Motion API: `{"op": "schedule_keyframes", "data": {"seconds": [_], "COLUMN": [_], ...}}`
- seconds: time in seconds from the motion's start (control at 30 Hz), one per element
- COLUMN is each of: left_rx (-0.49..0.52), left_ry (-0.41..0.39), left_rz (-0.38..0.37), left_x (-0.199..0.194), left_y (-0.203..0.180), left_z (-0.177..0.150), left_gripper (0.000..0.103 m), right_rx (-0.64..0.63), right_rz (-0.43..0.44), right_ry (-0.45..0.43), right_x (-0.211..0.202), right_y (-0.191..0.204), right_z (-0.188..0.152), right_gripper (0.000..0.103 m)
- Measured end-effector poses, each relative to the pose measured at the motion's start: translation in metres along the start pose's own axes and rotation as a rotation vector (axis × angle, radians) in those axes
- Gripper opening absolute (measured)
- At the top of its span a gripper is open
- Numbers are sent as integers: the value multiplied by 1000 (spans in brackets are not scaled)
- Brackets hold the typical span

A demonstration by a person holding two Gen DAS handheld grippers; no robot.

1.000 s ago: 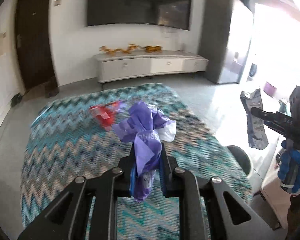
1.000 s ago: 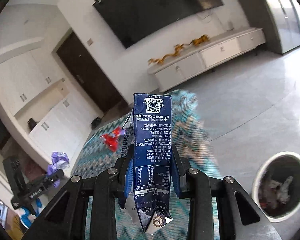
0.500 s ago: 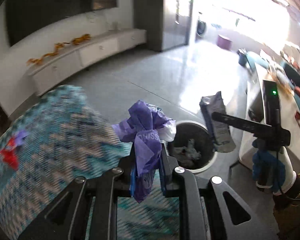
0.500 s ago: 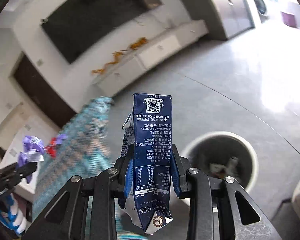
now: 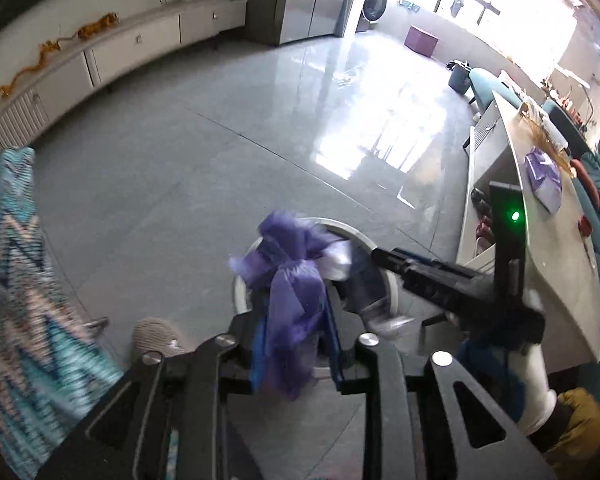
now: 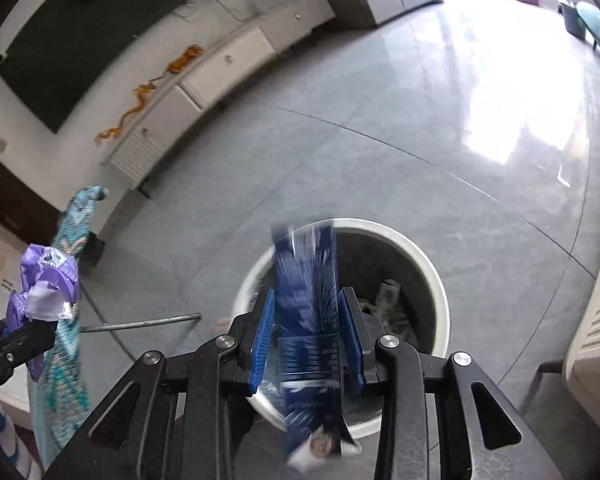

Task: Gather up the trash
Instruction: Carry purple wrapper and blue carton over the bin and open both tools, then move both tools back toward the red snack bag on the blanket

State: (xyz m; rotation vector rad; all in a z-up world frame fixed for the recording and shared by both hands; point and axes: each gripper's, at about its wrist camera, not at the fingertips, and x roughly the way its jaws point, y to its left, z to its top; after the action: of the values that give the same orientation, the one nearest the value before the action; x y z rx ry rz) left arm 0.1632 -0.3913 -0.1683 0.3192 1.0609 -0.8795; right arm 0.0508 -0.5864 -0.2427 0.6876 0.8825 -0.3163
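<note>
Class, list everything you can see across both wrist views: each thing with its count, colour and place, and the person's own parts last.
Carton: one, dark blue, between the right gripper's pads, over the bin.
Wrapper: one, purple and white, crumpled, in the left gripper.
Bin: one, white rim, on the floor, trash inside.
Rug: one, teal zigzag, left edge.
Cabinet: one, white, long, along the wall.
Counter: one, pale, right side.
Left gripper: black, blue pads.
Right gripper: black, blue pads, gaps beside the carton.
</note>
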Motion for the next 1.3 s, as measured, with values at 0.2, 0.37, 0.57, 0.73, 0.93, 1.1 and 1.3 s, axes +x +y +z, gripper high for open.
{"op": "schedule_keyframes", "data": {"seconds": [0.2,0.37,0.57,0.73,0.93,1.1,1.3], "left_rx": [-53,-60,-67,-113,-219,-310,-384], "left_ry": [-11,-39,-105,-181,-259,-340,-444], "left_rz": [-62,-37,40,120,229,315,446], "left_x": [7,-5,-37,-77,-127,-176,-235], "left_y": [3,9,20,42,79,106,128], "left_z": [7,1,-11,-27,-58,-92,-127], "left_gripper": [58,58,58,58,58,58,58], "right_rx": [31,30,8,-56,-156,-260,-395], "right_rz": [-5,-13,-24,-19,17,46,107], "right_ry": [4,-11,-59,-110,-143,-186,-260], "right_x": [12,9,-5,-27,-48,-73,-113], "right_y": [-7,-7,9,38,89,134,198], "right_z": [1,-1,-3,-7,-19,-32,-45], "right_gripper": [43,43,47,58,70,79,87]}}
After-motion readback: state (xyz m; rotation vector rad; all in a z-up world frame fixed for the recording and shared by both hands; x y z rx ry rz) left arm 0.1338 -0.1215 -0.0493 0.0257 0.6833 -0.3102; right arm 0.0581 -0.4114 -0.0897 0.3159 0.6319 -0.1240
